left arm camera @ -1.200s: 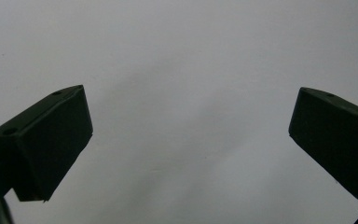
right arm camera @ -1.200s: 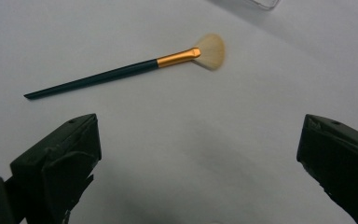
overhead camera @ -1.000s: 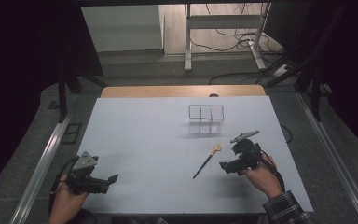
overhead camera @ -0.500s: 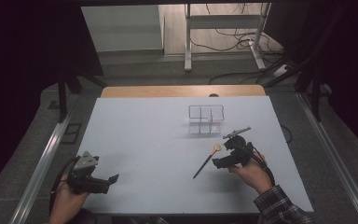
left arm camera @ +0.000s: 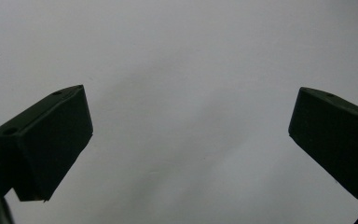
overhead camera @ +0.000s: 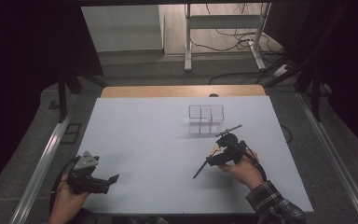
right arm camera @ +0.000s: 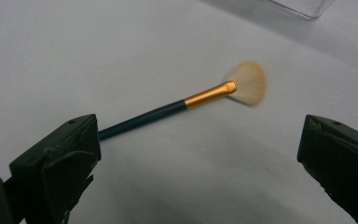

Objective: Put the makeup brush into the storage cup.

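A makeup brush (overhead camera: 199,171) with a dark handle, gold ferrule and pale fan bristles lies on the white table (overhead camera: 144,135). My right gripper (overhead camera: 213,161) hovers over the brush's upper half, open. In the right gripper view the brush (right arm camera: 186,102) lies between and just beyond the spread jaws of that gripper (right arm camera: 198,140), its handle passing behind the left jaw. A clear compartmented organiser (overhead camera: 206,119) stands a little beyond the brush. At the table's near left corner my left gripper (overhead camera: 111,181) is held open, and its own view (left arm camera: 191,116) has bare table between the jaws.
A corner of the clear organiser (right arm camera: 298,7) appears at the top of the right gripper view. A wooden strip (overhead camera: 182,91) runs along the table's far edge. Metal rails (overhead camera: 42,158) flank both sides, and cables lie on the floor beyond.
My right gripper has moved left and forward, from beside the brush to over its bristle end. The left gripper has stayed in place.
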`<state>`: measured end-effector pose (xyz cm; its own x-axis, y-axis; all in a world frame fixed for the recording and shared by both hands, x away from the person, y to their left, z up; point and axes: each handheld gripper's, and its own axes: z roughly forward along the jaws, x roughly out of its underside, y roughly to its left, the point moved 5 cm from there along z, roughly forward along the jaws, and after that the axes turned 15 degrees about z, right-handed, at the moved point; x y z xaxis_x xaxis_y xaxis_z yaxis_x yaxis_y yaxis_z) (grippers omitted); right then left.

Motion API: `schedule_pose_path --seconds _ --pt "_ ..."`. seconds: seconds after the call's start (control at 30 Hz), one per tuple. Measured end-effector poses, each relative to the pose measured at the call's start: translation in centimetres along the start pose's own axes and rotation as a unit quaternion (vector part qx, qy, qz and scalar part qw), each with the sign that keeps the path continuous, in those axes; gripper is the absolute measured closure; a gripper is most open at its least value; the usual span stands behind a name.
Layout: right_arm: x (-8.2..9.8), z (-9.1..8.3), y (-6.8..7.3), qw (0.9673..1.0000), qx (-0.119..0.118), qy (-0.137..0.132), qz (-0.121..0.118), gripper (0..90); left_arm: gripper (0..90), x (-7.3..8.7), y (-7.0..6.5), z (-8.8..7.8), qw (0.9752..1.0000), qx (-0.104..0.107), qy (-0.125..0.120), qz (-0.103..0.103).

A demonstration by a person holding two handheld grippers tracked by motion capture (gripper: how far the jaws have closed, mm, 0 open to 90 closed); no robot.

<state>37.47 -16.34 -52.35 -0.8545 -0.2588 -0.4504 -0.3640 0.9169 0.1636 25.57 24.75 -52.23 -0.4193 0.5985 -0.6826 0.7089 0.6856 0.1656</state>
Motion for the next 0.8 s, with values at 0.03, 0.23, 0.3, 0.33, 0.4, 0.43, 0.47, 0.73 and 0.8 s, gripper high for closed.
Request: schedule_pose_path --seconds 0.03,0.23,0.3,0.33,0.4,0.43,0.47,0.73,0.8 --pt "-0.1 0.1 0.1 1.0000 0.000 0.001 0.000 0.0 0.0 0.0 0.0 0.0 1.0000 0.000 0.000 0.000" --pt "-0.6 0.5 0.7 1.0000 0.005 0.006 0.000 0.0 0.0 0.0 0.0 0.0 1.0000 0.001 0.000 0.001" --pt "-0.9 0.8 1.2 0.9999 0.007 0.010 -0.002 0.1 0.0 0.0 0.0 0.0 1.0000 0.001 -0.001 0.001" --pt "-0.9 0.8 1.2 0.9999 0.007 0.010 -0.002 0.1 0.0 0.0 0.0 0.0 1.0000 0.001 -0.001 0.001" --pt "-1.2 1.1 1.6 0.9999 0.009 0.012 -0.003 0.1 0.0 0.0 0.0 0.0 1.0000 0.001 -0.001 0.001" --pt "-1.3 1.3 1.9 0.9999 0.008 0.014 -0.006 0.1 0.0 0.0 0.0 0.0 1.0000 0.002 -0.001 0.001" --pt "-1.3 1.3 1.9 0.9999 0.008 0.014 -0.006 0.1 0.0 0.0 0.0 0.0 1.0000 0.002 -0.001 0.001" --pt "-2.0 2.1 3.2 0.9995 0.020 0.020 -0.013 0.7 0.0 0.0 0.0 0.0 1.0000 0.002 -0.002 0.001" --pt "-2.0 2.3 3.3 0.9994 0.025 0.021 -0.012 1.5 0.0 0.0 0.0 0.0 1.0000 0.002 -0.002 0.002"
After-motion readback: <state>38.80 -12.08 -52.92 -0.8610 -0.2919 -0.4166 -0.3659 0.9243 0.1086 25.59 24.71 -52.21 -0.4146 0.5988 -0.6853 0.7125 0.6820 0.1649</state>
